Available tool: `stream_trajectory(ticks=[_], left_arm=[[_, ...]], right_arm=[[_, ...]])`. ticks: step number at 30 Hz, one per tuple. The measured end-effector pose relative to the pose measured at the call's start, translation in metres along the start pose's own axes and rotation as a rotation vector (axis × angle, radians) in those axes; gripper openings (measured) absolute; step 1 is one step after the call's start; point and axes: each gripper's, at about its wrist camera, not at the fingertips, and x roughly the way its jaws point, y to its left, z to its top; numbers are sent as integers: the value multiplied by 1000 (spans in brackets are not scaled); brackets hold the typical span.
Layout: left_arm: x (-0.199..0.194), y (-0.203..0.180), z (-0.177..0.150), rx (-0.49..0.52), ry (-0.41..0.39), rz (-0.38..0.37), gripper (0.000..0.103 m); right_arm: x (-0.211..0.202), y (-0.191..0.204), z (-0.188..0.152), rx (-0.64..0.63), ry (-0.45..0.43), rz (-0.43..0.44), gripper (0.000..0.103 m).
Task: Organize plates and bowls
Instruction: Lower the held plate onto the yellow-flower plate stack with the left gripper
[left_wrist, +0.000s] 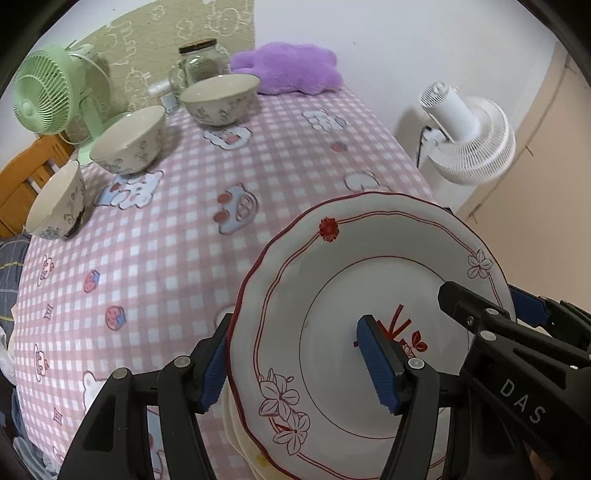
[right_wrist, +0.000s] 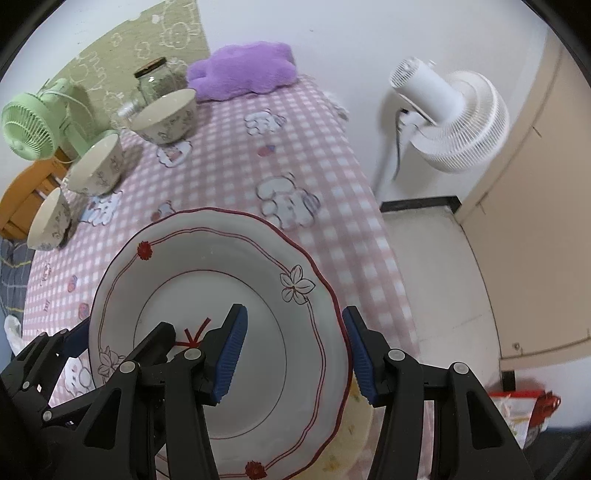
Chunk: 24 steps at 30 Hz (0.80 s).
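A white plate with red rim and flower prints (left_wrist: 332, 295) (right_wrist: 207, 266) is held tilted over the near end of the table. My left gripper (left_wrist: 295, 365) straddles its left edge, one finger under and one on top, wide apart. My right gripper (right_wrist: 295, 354) straddles its right edge the same way and also shows in the left wrist view (left_wrist: 480, 306). A yellowish plate (right_wrist: 351, 435) lies beneath. Three patterned bowls (left_wrist: 221, 98) (left_wrist: 129, 138) (left_wrist: 57, 201) stand along the far left of the table.
The table has a pink checked cloth (left_wrist: 177, 236). A green fan (left_wrist: 40, 98), a glass jar (left_wrist: 201, 61) and a purple cushion (left_wrist: 291, 68) stand at the back. A white fan (left_wrist: 465, 140) stands on the floor to the right. A wooden chair (left_wrist: 22, 177) is at left.
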Motion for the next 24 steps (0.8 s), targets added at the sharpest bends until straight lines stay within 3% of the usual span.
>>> stream_trajectory(ticks=[5, 24], left_arm=[[6, -8, -10, 10, 26, -13, 67], [9, -24, -18, 52, -21, 68, 67]], right_arm=[[3, -10, -15, 25, 16, -20, 56], [20, -24, -20, 50, 72, 16, 56]])
